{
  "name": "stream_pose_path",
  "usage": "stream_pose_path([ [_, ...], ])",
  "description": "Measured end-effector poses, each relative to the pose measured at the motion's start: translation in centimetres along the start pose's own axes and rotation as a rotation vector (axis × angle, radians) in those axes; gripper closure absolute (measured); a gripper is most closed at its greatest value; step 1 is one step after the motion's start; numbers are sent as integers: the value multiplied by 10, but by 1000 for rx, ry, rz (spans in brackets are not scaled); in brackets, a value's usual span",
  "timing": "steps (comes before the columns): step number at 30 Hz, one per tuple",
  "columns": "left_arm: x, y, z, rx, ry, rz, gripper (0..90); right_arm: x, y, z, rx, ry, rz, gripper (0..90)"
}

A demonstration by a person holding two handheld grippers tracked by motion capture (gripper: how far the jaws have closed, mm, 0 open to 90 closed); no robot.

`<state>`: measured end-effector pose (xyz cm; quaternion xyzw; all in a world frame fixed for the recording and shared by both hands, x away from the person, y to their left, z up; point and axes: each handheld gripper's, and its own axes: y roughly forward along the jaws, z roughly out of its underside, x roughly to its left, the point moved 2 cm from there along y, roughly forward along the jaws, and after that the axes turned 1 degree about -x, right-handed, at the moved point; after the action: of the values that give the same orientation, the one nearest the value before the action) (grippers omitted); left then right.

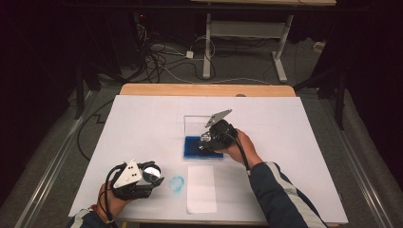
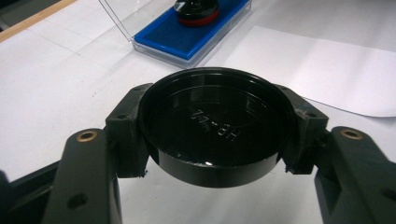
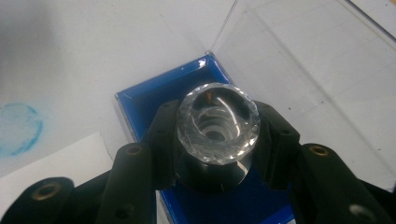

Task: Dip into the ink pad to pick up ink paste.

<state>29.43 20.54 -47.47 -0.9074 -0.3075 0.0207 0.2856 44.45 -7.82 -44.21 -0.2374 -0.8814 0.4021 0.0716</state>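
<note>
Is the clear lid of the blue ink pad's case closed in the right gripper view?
No: the clear lid stands open behind the blue ink pad, over which the stamp sits.

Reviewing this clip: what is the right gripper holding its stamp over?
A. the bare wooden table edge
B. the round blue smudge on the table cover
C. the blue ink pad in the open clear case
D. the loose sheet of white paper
C: in the right gripper view the right gripper is shut on the stamp directly above the blue ink pad, whose clear lid stands open.
</note>
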Motion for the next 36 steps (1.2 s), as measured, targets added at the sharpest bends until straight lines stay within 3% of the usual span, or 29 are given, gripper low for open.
stream_pose_path([
  [17, -2, 2, -1, 15, 6, 11, 360, 2, 1, 1, 5, 19, 12, 566],
  [33, -1, 2, -1, 11, 5, 12, 360, 7, -3, 0, 9, -13, 57, 565],
  [36, -1, 2, -1, 14, 3, 11, 360, 6, -9, 0, -41, 4, 55, 565],
])
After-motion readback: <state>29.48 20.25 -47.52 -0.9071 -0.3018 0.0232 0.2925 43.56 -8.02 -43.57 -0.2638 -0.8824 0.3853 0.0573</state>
